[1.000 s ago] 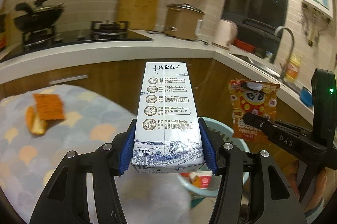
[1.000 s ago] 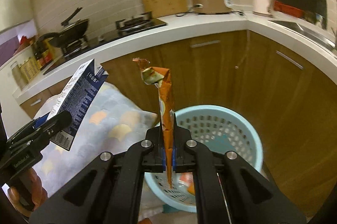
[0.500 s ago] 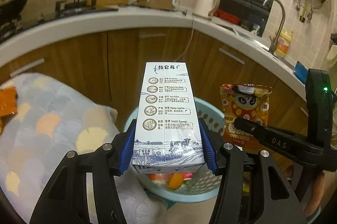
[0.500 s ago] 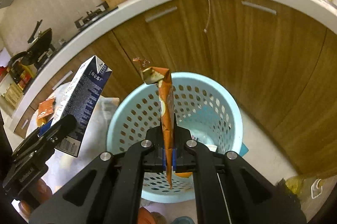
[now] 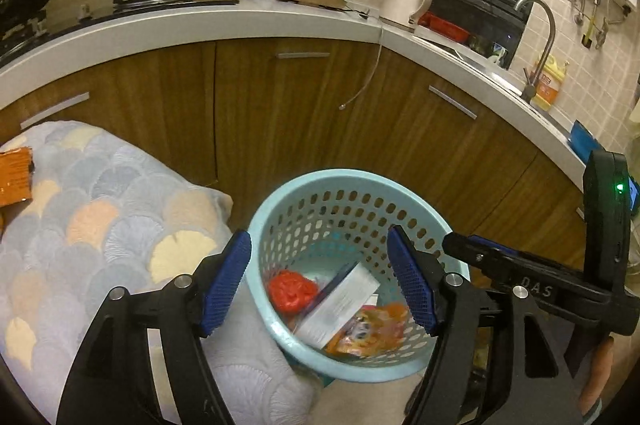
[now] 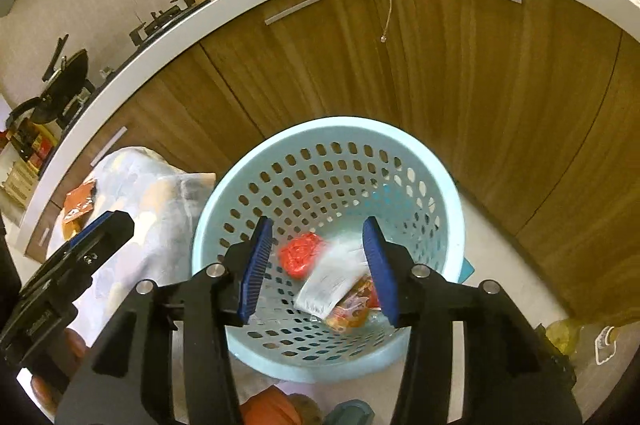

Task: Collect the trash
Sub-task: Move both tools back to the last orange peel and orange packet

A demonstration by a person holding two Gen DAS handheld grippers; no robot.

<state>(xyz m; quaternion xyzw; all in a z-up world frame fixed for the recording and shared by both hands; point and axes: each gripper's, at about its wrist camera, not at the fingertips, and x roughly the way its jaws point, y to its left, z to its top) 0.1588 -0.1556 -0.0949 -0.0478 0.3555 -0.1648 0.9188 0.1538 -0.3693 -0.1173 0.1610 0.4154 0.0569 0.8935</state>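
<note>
In the light blue basket (image 5: 280, 209) we see the milk carton (image 5: 340, 305) and the orange snack bag (image 5: 368, 333) lying beside a red wad (image 5: 291, 289). Both tools, left tool (image 5: 320, 281) and right tool (image 6: 316, 261), have just been opening; their jaws stand apart with nothing between. At 9 o'clock lies a patterned cloth (image 5: 100, 209); wooden cabinets (image 5: 280, 113) stand at 12. "DAS" is readable on the right tool.

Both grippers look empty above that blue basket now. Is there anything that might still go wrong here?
Perhaps. The left gripper and right gripper, jaws just opened and empty, hang close together over the basket; they might knock each other or tip its rim. An orange wrapper still lies on the patterned cloth, so it might be overlooked.
</note>
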